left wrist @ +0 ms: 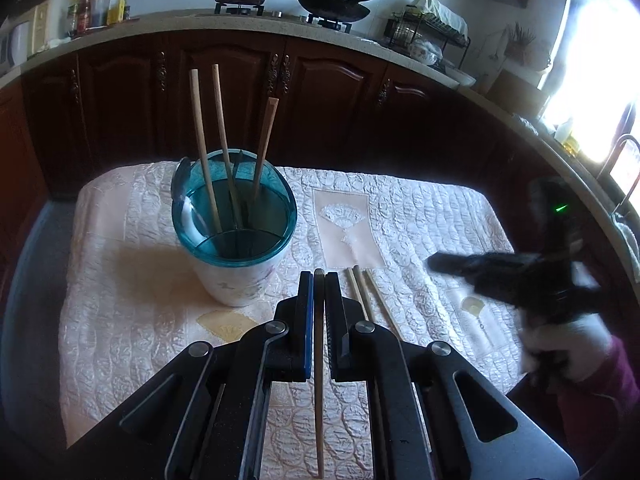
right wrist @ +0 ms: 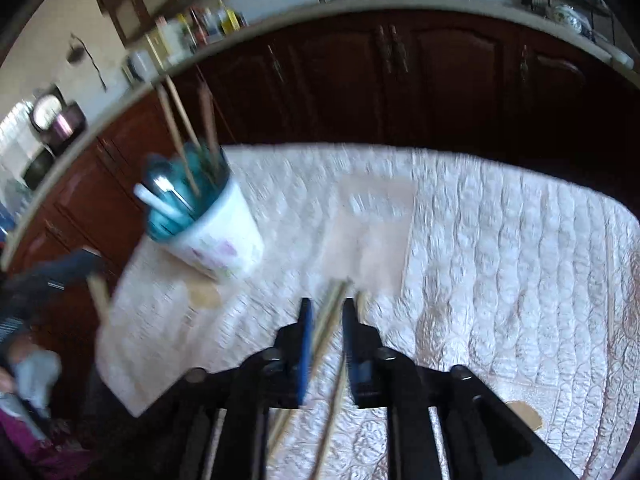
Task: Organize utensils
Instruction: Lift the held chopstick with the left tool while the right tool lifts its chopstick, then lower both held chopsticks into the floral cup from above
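Chopsticks [left wrist: 218, 148] stand upright in the teal-rimmed holder [left wrist: 236, 240] on the left of the quilted counter [left wrist: 420, 208], sorted there already; the left gripper [left wrist: 319, 280] has its jaws clamped on one chopstick [left wrist: 318, 380], lifted clear, probably bound for that holder; the right gripper [right wrist: 325, 308] has its jaws apart around loose chopsticks [right wrist: 326, 320], pressing none.
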`<action>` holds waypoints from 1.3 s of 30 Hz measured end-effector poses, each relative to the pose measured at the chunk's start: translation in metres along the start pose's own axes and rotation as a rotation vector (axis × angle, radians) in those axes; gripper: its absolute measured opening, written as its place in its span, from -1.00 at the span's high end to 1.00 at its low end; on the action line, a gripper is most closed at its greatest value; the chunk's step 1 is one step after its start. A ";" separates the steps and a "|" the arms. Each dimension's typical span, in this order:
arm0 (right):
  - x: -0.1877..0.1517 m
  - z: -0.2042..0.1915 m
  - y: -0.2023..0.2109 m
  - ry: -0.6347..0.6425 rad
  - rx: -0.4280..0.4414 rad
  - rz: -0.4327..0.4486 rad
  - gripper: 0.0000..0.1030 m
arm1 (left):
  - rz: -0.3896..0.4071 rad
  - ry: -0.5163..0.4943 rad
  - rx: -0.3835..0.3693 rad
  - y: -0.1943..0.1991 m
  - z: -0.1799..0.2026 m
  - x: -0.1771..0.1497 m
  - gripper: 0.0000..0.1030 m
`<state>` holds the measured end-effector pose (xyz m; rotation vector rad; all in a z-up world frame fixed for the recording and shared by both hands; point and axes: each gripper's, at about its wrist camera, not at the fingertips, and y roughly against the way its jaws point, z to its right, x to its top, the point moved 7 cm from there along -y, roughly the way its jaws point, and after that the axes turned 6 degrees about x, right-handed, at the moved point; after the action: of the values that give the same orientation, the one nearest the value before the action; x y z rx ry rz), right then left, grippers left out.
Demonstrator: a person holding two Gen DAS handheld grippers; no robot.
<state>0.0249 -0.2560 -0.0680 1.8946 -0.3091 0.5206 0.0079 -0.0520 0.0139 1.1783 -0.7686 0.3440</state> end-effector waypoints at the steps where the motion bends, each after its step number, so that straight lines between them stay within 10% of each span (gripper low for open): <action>1: -0.003 0.003 -0.012 -0.014 0.001 -0.018 0.58 | 0.003 0.002 0.001 0.002 0.000 -0.001 0.92; 14: -0.004 0.039 -0.094 -0.090 -0.042 -0.128 0.87 | 0.011 0.024 0.011 0.011 -0.008 0.002 0.92; 29: 0.003 -0.013 0.081 -0.013 0.128 0.204 0.90 | 0.062 0.023 0.004 0.042 -0.012 0.011 0.92; 39: 0.030 -0.057 0.126 0.075 0.171 0.295 0.90 | 0.114 0.010 0.020 0.065 -0.011 0.023 0.92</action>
<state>-0.0177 -0.2494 0.0669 1.9995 -0.5129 0.8360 -0.0120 -0.0209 0.0731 1.1531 -0.8274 0.4528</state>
